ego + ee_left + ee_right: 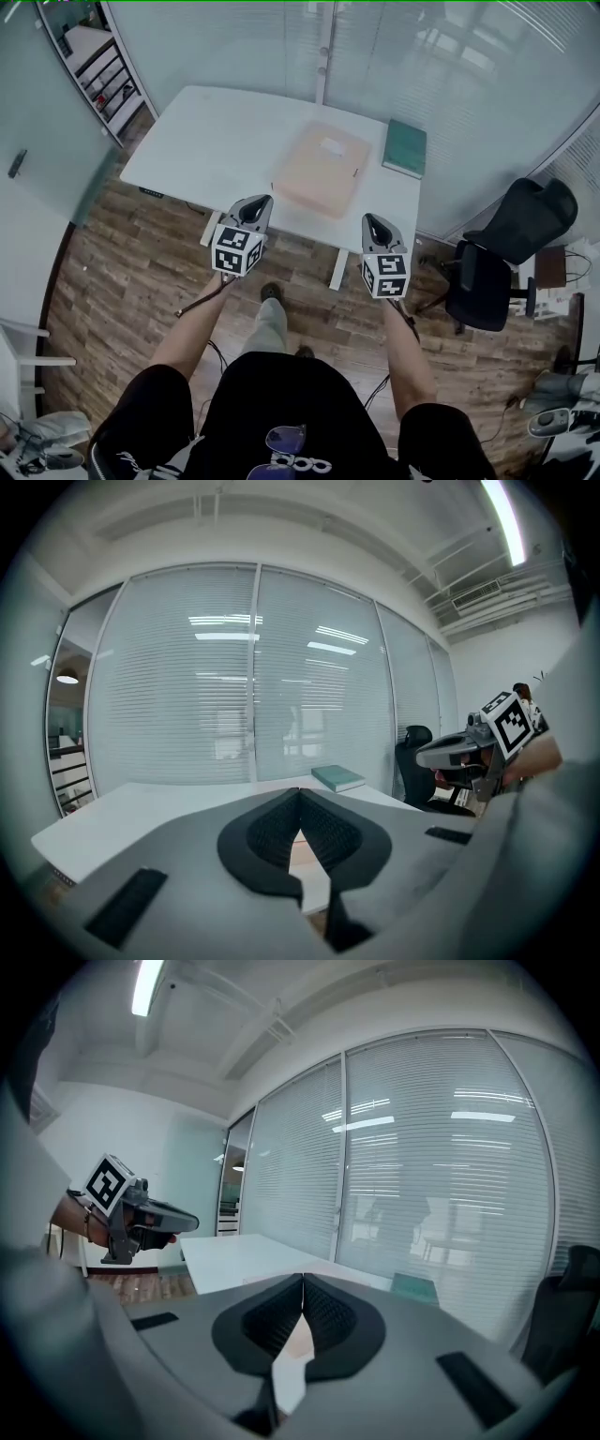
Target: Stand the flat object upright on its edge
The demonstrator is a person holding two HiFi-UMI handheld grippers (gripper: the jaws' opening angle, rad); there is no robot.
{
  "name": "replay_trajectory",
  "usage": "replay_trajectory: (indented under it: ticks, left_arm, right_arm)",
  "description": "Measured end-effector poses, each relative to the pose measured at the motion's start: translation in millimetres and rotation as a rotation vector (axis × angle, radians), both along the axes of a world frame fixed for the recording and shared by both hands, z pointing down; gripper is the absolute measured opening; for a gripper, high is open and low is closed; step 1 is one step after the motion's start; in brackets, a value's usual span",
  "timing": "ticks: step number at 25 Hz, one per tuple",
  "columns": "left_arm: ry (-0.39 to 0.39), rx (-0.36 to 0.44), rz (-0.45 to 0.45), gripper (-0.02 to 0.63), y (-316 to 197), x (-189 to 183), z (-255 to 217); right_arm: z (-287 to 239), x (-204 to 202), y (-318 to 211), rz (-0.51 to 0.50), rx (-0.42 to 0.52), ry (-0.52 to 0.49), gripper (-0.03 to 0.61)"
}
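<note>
A flat peach-pink folder [322, 169] lies on the white table [206, 141], right of its middle. A green book [405, 147] lies flat near the far right corner, also seen as a green book [337, 778] and a green book [414, 1288] from the grippers. My left gripper [259, 202] hovers over the table's near edge, just left of the folder, shut and empty. My right gripper [372, 221] hangs past the near edge, right of the folder, also shut with nothing in it. Each gripper view shows shut jaws, left gripper [299, 795] and right gripper [303, 1280].
A glass wall with blinds [422, 66] runs behind the table. A black office chair [502, 258] stands to the right on the wooden floor [131, 272]. Shelves [98, 66] sit at the far left. The person's legs are below me.
</note>
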State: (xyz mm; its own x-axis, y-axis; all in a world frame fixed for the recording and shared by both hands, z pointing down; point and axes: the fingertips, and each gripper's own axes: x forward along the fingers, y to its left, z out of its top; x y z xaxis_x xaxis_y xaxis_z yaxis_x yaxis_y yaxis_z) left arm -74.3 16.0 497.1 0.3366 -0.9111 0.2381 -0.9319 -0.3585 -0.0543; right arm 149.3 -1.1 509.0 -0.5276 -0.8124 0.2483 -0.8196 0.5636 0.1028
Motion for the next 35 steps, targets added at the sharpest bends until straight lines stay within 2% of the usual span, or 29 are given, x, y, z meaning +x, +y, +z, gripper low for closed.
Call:
replay_trajectory:
  ticks: [6, 12, 17, 24, 35]
  left_arm:
    - [-0.006, -0.006, 0.028, 0.020, -74.3, -27.1, 8.2]
    - [-0.080, -0.007, 0.111, 0.020, -145.0, -44.5, 16.7]
    - [-0.058, -0.023, 0.168, 0.020, -191.4, -57.1, 21.6]
    - [-0.049, -0.041, 0.238, 0.020, -228.7, -72.6, 34.6]
    - [0.040, -0.111, 0.303, 0.020, -257.1, -63.8, 50.0]
  right_arm:
    - [6.1, -29.1, -56.1, 0.026, -0.013, 0.024, 0.023]
    - [-0.5, -51.2, -119.0, 0.088, -0.024, 0.041, 0.023]
    - [1.2, -62.5, -160.9, 0.157, -0.058, 0.017, 0.023]
    - [9.5, -76.4, -190.8, 0.215, -0.073, 0.026, 0.023]
    - [25.3, -65.7, -199.1, 0.293, -0.114, -0.003, 0.025]
